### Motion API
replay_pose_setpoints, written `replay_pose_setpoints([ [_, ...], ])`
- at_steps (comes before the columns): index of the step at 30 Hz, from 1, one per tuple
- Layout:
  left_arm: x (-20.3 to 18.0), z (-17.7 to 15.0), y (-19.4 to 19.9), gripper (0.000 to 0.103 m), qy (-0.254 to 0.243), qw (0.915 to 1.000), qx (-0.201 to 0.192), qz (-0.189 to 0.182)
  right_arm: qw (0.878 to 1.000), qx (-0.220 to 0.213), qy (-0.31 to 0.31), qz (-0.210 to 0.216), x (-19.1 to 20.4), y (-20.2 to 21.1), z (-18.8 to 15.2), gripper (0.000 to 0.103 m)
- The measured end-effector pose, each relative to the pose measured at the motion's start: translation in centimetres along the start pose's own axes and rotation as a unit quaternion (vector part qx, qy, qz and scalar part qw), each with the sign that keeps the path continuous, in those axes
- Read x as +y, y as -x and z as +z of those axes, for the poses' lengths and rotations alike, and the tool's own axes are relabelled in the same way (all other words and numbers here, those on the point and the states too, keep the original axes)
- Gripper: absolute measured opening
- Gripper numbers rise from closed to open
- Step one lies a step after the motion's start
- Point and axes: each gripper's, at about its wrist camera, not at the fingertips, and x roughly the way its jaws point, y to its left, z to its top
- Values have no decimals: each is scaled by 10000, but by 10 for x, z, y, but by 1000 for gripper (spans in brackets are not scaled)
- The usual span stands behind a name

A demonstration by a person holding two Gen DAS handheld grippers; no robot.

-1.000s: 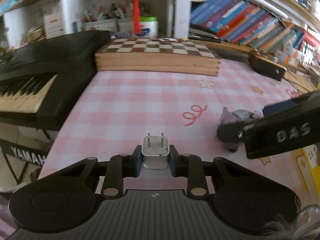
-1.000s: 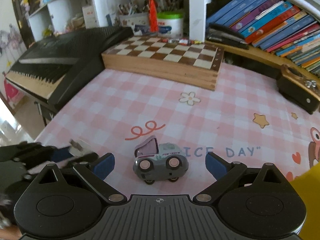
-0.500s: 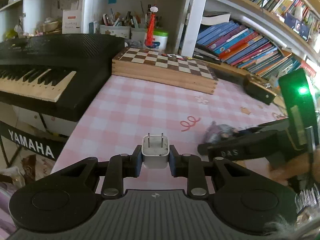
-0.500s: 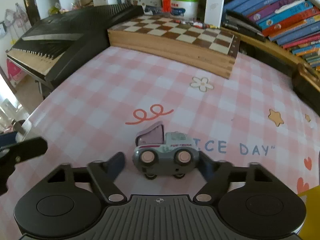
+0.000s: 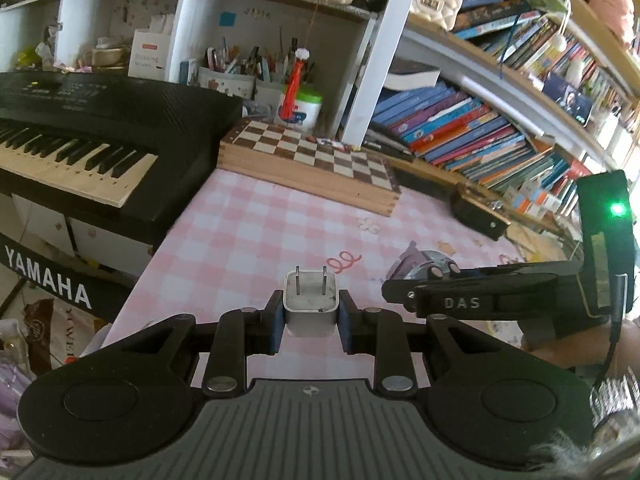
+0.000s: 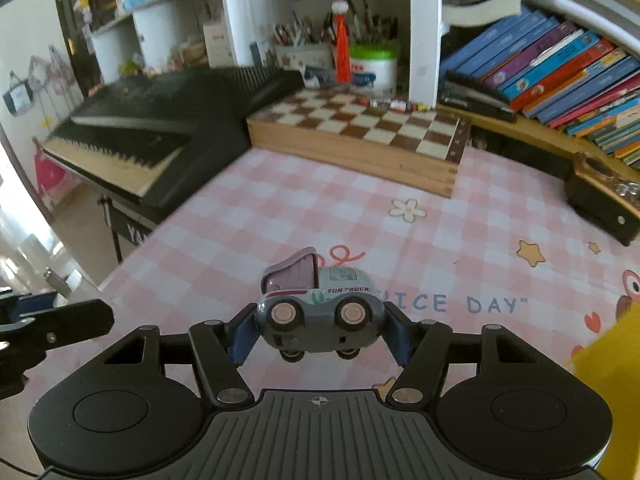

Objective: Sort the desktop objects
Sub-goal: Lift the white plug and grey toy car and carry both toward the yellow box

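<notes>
A white wall charger (image 5: 309, 300) with two prongs pointing forward sits clamped between the blue pads of my left gripper (image 5: 310, 311), held up over the left part of the pink checked tablecloth (image 5: 248, 232). My right gripper (image 6: 320, 336) is shut on a grey toy truck (image 6: 320, 306) with a pink flap, gripping it by nose and tail. The truck's wheels hang clear of the cloth. In the left wrist view the right gripper (image 5: 480, 300) lies to the right, the truck (image 5: 420, 262) half hidden behind it.
A wooden chessboard box (image 6: 360, 136) lies at the back of the table, and a black Yamaha keyboard (image 5: 100, 132) stands to the left beyond the table edge. A dark box (image 6: 600, 196) and rows of books (image 5: 460, 128) are at the right. Something yellow (image 6: 608, 380) is at the near right.
My right gripper's jaws closed on the toy truck and lifted it off the cloth. My left gripper, still holding the charger, rose and drew back from the table.
</notes>
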Motion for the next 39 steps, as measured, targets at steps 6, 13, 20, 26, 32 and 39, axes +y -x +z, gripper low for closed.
replay_pose_setpoints([
  [6,3,-7,33,24,32,9999,-109,-100,9995,-250,-163,40,8,39,-10,65],
  [13,8,-22,69,24,63,9994,-130,-304,9984,-475,-300,27,25,83,-32,65],
  [20,10,-44,106,24,-71,9982,-68,-592,9978,-488,-449,36,50,126,-68,65],
  [26,13,-64,141,24,-166,9974,-50,-701,9977,-384,-543,90,77,154,-102,65],
  [32,19,-86,174,24,-299,9959,99,-850,9976,-336,-596,130,104,177,-134,65],
  [39,15,-112,198,24,-470,9917,338,-1152,9965,-336,-770,-48,121,205,-170,65],
])
